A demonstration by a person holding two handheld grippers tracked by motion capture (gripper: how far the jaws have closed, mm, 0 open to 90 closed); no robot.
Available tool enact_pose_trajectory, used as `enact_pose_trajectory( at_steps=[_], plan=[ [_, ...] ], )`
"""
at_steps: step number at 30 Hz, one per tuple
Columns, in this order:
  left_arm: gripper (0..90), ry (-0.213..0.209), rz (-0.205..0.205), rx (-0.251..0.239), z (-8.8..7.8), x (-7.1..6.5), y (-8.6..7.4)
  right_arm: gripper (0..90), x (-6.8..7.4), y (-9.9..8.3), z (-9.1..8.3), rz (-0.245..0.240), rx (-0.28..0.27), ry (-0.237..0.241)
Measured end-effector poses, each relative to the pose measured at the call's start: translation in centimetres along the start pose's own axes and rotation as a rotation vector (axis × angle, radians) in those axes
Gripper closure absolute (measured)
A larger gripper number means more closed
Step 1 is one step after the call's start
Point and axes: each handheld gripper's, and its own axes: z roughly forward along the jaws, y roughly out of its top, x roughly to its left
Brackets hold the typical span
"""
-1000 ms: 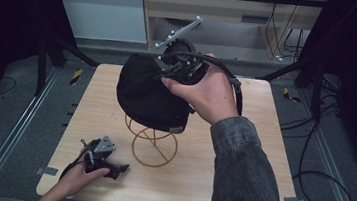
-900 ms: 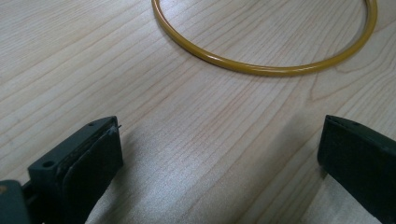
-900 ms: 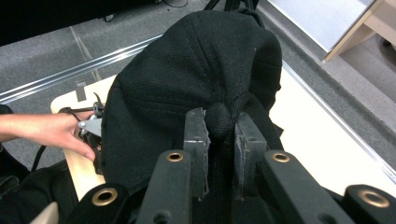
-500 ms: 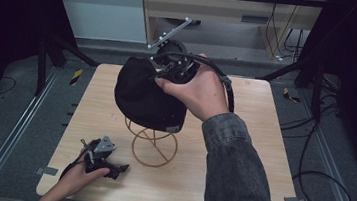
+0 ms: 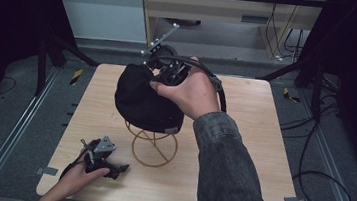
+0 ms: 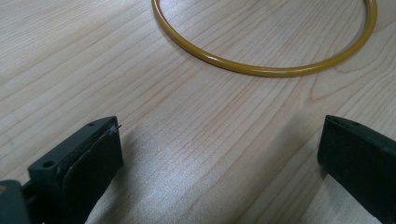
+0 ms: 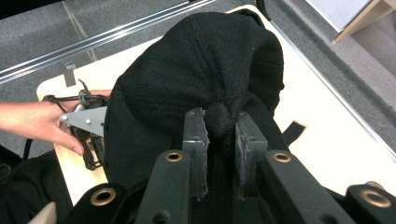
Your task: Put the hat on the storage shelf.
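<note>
right gripper (image 7: pixel 219 133) pinches the black woven cap (image 7: pixel 196 79) above the round wire stand (image 5: pixel 154 145); left gripper (image 6: pixel 219 154) gapes.

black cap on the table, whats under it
Under the black cap stands a yellow wire stand, its ring base on the wooden table. The cap covers the stand's top, so whether it rests there cannot be seen. The right gripper pinches the cap's fabric.
</note>
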Motion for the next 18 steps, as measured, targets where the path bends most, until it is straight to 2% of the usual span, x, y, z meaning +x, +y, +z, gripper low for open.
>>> enact_pose_trajectory(
  at_steps=[18],
  plan=[
    [0.0,0.0,0.001,0.0,0.0,0.0,0.0,76.0,0.1,-0.6,2.0,-0.003,0.049,0.009]
  ],
)
